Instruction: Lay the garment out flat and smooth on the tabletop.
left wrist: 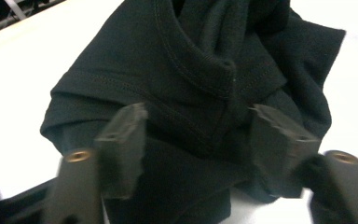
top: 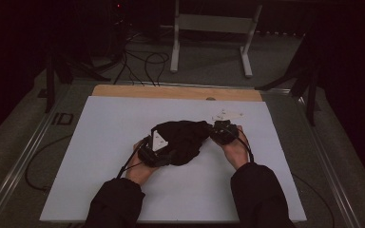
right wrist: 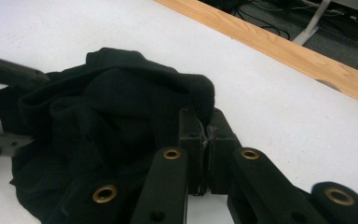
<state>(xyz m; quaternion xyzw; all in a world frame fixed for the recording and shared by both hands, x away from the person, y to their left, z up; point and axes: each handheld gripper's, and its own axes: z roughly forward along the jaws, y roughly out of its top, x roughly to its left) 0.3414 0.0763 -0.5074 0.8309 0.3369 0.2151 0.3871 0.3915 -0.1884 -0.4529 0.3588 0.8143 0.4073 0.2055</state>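
Between the jaws of the left gripper lies a seamed fold of the black garment, jaws spread, not yet pressing. Right gripper, at the garment's right end, is clenched on cloth. Garment sits mid-bench.

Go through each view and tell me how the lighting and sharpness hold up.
High view: dim, dark surroundings, black garment shows little fold detail. Left gripper view: bright, white table washed out, garment stitching fairly crisp, near jaws of the left gripper motion-smeared and soft. Right gripper view: evenly lit and sharp; the right gripper is clear, pinching cloth, wood strip grain visible.
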